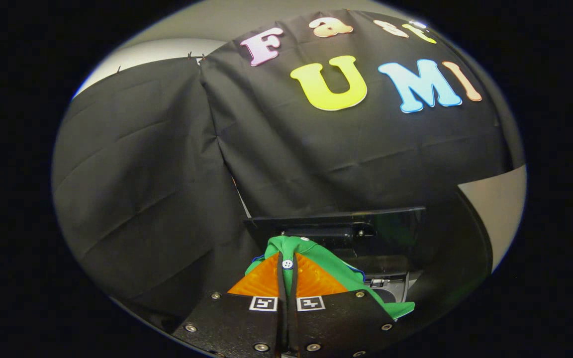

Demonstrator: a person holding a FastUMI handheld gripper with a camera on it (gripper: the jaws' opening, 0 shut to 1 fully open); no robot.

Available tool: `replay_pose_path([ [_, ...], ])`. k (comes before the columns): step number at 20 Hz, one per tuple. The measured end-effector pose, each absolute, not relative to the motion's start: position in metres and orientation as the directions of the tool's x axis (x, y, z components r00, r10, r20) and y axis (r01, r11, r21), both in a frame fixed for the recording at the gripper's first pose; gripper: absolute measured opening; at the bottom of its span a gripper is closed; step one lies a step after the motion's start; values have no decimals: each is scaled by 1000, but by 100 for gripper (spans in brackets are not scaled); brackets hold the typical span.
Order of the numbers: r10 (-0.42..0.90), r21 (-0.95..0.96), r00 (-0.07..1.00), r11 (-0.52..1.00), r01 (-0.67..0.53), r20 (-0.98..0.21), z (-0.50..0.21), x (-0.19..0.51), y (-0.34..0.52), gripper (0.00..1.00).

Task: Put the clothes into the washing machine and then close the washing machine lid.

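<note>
In the gripper view, the gripper (287, 278) is seen pointing forward and slightly down toward the washing machine (391, 278). Its two orange fingers (259, 283) are drawn close together, with only a narrow dark slit left between them. A fold of the green garment (336, 266) is pinched in that slit: green cloth and a white button are seen between the pads, and the cloth is clenched by both fingers.

The rest of the garment is bunched over the fingertips and draped to the right, where it trails down past the right finger's black mount. It hangs just in front of the machine and partly over its opening; whether any of it rests on the rim cannot be told.

Just beyond the fingertips the raised lid (336, 223) of the machine is seen standing upright, dark and glossy, with its hinge fittings below it. The opening under the lid is largely hidden by the garment and the fingers.

Behind the lid, the booth's black cloth wall (167, 174) closes off the far side. To the right, a strip of pale floor (495, 204) is left open beside the machine.
</note>
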State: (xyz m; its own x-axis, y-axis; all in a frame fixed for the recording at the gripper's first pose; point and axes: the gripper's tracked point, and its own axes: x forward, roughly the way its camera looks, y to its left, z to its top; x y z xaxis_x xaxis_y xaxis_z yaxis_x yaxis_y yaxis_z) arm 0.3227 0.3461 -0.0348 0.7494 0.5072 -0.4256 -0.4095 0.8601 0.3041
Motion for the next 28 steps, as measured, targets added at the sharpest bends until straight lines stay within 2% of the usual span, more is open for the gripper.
replay_pose_path([
  [8, 478, 269, 694, 878, -395, -539, -106, 331, 362, 1],
  [12, 439, 244, 673, 897, -369, -595, -132, 330, 356, 6],
  [14, 439, 249, 669, 897, -365, -600, -140, 328, 353, 12],
  [16, 413, 229, 682, 909, -348, -604, -139, 330, 347, 21],
  [21, 373, 184, 707, 925, -332, -601, -136, 327, 334, 95],
  [28, 416, 142, 775, 906, -399, -475, -81, 314, 323, 96],
])
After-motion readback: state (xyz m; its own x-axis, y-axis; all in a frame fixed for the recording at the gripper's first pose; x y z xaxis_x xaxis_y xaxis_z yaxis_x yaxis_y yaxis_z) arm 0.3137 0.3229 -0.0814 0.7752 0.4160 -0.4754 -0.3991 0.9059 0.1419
